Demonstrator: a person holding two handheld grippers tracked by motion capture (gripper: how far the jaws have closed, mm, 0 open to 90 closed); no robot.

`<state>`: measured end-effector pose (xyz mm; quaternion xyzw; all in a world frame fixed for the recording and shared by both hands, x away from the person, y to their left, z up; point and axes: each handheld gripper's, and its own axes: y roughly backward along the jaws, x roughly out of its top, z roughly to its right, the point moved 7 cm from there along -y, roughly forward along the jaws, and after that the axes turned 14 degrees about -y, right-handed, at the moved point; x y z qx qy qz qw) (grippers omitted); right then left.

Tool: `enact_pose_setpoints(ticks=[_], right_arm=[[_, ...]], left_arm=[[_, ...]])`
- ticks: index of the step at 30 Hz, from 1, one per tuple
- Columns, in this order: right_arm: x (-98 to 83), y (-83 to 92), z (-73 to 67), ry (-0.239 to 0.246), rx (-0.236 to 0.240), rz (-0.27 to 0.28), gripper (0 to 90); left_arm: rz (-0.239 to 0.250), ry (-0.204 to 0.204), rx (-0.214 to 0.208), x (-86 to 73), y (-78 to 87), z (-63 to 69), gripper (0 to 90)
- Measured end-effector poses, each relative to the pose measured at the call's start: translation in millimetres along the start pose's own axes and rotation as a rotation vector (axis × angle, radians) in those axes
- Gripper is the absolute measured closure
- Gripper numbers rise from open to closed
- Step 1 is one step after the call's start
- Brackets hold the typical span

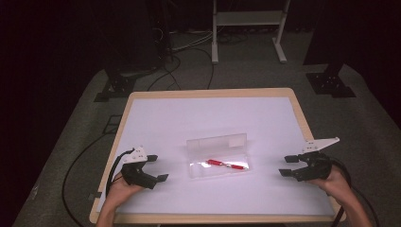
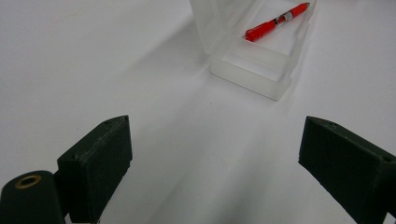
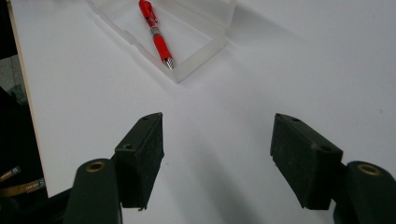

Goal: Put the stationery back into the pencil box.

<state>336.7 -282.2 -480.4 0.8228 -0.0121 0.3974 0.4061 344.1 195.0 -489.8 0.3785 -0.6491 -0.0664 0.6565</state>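
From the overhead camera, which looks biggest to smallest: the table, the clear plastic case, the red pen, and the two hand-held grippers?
1. White table.
2. Clear plastic case.
3. Left gripper and right gripper: alike, so unranked.
4. Red pen, inside the case.

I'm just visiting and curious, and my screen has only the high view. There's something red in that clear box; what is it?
Observer: A red pen with a silver tip, lying in the open clear case.
Operator: Which end points toward the right gripper?
Observer: The silver tip; the clip end points toward the left gripper.
Operator: Are the right gripper's fingers holding anything?
Observer: No. The right gripper is open, with bare white table between its fingers.
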Motion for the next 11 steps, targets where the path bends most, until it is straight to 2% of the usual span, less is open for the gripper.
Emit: enact_pose_setpoints(ticks=[7,11], right_arm=[[-13.8,4.2,2.6,-0.011,-0.010,0.009,32.8],[-25.4,5.8,2.2,-0.030,-0.003,0.035,32.5]], left_arm=[[0.004,0.007,0.000,1.7,-2.1,0.5,8.9],[0.018,0.012,-0.012,4.5,-3.6,2.6,8.8]])
